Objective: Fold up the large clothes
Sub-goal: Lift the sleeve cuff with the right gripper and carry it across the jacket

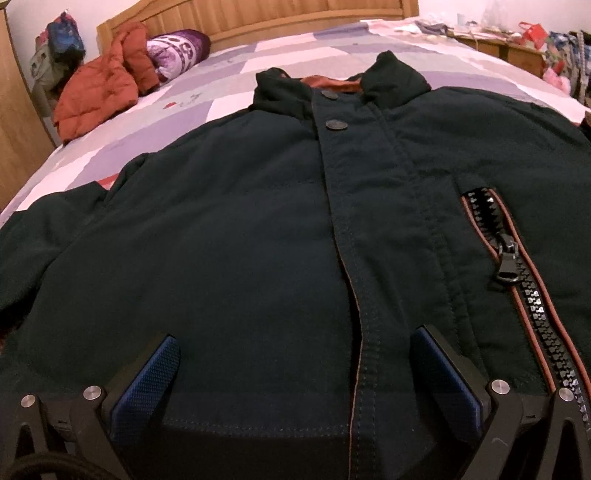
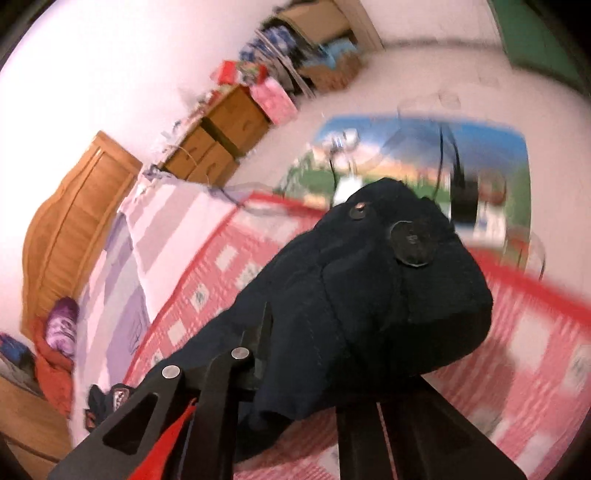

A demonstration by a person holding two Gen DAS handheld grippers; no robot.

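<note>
The dark jacket (image 1: 258,229) is lying front-up on the bed (image 1: 229,85). The left gripper (image 1: 295,373) is angling down over its hem, jaws spread wide. The right gripper (image 2: 295,354), tilted and rolled, is clamping a jacket cuff (image 2: 369,280) above the bed.

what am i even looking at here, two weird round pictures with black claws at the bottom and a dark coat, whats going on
Each picture comes from a fisheye camera mounted on a hand-held two-finger gripper; a person carries one in each hand. The left view looks across a dark green padded jacket spread front-up on a bed with a lilac and white checked cover. The left gripper is open, its blue pads either side of the hem. An orange puffer jacket lies near the wooden headboard. The right view is blurred: the right gripper is shut on a buttoned part of the dark jacket, probably a sleeve cuff.
</note>
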